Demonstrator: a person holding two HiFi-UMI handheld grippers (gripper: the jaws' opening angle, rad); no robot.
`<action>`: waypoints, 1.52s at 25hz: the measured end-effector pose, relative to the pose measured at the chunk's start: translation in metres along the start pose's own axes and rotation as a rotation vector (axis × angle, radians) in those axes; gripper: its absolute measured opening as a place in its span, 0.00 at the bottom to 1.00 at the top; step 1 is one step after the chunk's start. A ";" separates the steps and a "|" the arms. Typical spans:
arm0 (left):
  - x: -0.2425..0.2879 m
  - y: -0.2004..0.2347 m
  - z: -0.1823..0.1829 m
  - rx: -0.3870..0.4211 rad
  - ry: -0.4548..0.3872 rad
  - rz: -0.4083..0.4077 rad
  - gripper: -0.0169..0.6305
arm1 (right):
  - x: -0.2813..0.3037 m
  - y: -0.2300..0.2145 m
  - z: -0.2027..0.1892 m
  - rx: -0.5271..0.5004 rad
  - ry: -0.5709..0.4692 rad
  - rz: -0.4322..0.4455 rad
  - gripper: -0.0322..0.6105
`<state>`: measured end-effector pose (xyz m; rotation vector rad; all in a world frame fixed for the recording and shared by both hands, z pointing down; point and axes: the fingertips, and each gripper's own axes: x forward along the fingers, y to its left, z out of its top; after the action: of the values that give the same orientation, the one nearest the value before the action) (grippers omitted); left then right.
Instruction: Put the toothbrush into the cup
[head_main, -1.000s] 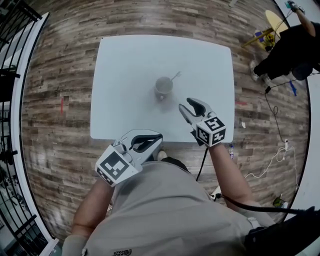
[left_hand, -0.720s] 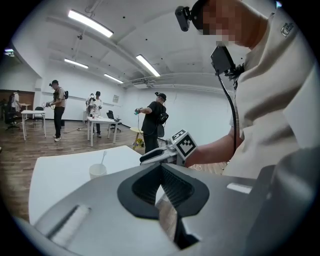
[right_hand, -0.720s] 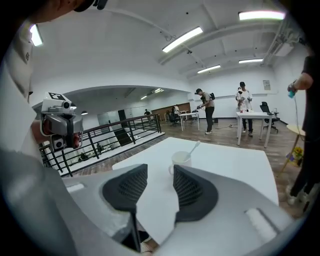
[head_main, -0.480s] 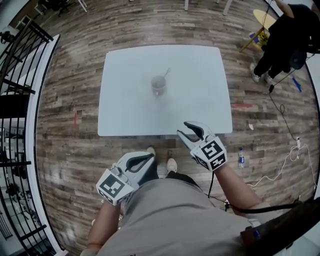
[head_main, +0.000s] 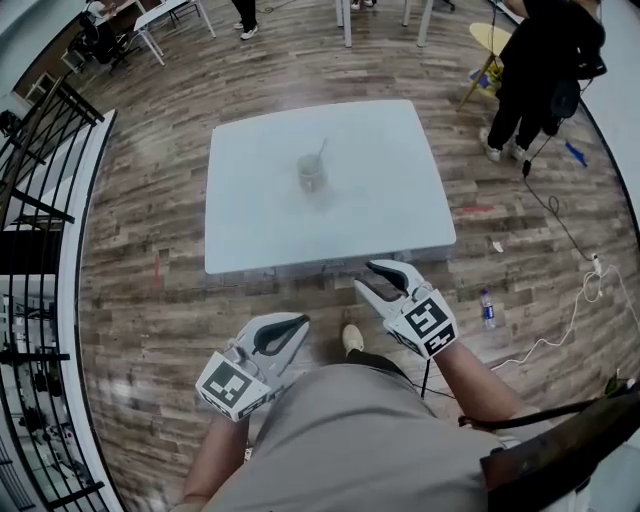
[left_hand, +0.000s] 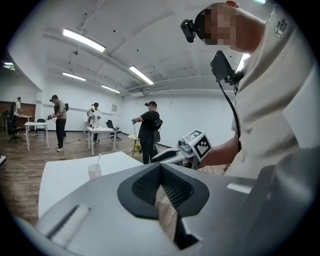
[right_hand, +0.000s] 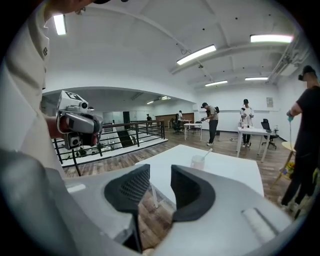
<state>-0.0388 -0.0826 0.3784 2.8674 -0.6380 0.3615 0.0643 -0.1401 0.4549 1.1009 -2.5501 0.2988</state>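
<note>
Before the table (head_main: 380, 200), both point forward: left gripper (head_main: 300, 322) jaws together, right gripper (head_main: 367, 276) jaws empty, apart, just narrowing.

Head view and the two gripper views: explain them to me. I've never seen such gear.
No robot here: a person holds a two-jaw gripper in each hand. The head view looks down from that person's head; each gripper view looks along its own jaws. On the white table stands a cup with the toothbrush already in it. The left gripper is shut on nothing. The right gripper is open and empty, its jaws having just been closing. Both are off the table, over the wooden floor.
</note>
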 end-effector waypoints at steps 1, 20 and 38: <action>-0.011 -0.008 -0.001 -0.001 -0.011 -0.004 0.04 | -0.006 0.012 0.002 -0.008 -0.005 -0.008 0.26; -0.208 -0.142 -0.091 -0.040 -0.032 -0.063 0.04 | -0.082 0.278 -0.019 -0.033 -0.013 -0.025 0.24; -0.154 -0.304 -0.076 0.017 -0.039 -0.134 0.04 | -0.255 0.303 -0.049 -0.148 -0.082 -0.067 0.24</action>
<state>-0.0560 0.2655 0.3711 2.9203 -0.4471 0.2929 0.0158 0.2495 0.3825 1.1614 -2.5523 0.0479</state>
